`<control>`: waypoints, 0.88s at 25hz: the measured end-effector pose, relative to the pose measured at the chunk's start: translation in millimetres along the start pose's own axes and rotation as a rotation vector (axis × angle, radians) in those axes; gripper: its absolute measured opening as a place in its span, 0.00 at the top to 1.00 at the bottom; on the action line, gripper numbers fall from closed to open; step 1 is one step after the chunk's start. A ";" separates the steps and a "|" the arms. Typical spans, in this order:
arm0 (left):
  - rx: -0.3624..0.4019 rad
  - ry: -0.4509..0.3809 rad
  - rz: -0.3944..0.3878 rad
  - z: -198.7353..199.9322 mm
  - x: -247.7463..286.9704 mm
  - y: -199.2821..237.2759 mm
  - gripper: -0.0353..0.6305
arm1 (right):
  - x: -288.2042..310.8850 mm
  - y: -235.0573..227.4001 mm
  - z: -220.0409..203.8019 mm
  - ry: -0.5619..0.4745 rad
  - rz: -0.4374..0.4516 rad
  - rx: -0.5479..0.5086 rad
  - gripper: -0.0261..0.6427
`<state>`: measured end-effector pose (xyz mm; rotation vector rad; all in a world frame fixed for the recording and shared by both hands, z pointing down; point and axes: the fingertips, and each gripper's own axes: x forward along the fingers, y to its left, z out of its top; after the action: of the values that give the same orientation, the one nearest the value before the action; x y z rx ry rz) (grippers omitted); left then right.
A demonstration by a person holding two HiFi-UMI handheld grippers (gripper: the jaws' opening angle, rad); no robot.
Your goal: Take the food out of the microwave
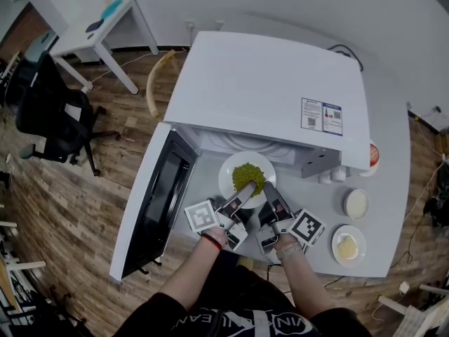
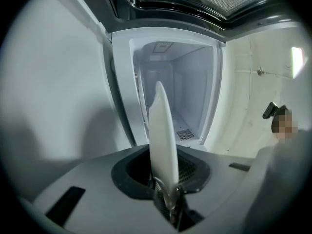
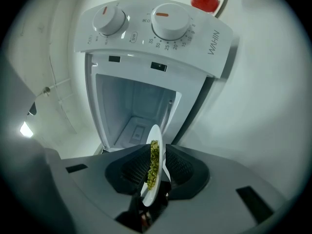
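Plate (image 1: 230,173) of peas (image 1: 248,177), centre frame, at the mouth of the open microwave (image 1: 266,90). Left gripper (image 1: 240,198) and right gripper (image 1: 271,195) each clamp its near rim; advisable: hold both level, withdraw together, clear of the door (image 1: 158,202)

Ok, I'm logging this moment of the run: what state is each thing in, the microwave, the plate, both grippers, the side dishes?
White box-shaped microwave: door swung wide open, cavity empty.
Round white plate of green peas: outside the cavity, gripped at its near rim.
Left gripper: shut on the plate.
Right gripper: shut on the plate.
Two small round white dishes: on the table, holding pale food.
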<state>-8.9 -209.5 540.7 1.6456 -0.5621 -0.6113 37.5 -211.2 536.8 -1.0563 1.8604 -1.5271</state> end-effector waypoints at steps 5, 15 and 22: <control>-0.016 0.025 -0.006 -8.2 -1.7 -1.2 0.84 | -0.6 2.1 0.7 0.006 0.005 -0.022 0.83; -0.020 0.093 -0.020 -23.2 -6.2 -5.9 0.84 | -6.1 3.8 -4.0 0.006 0.020 -0.005 0.83; -0.008 0.108 -0.026 -29.9 -11.3 -11.8 0.84 | -15.9 11.6 -7.6 -0.001 0.063 0.006 0.84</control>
<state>3.1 -178.2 533.8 1.6703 -0.4598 -0.5389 37.7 -193.1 526.0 -0.9865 1.8692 -1.4956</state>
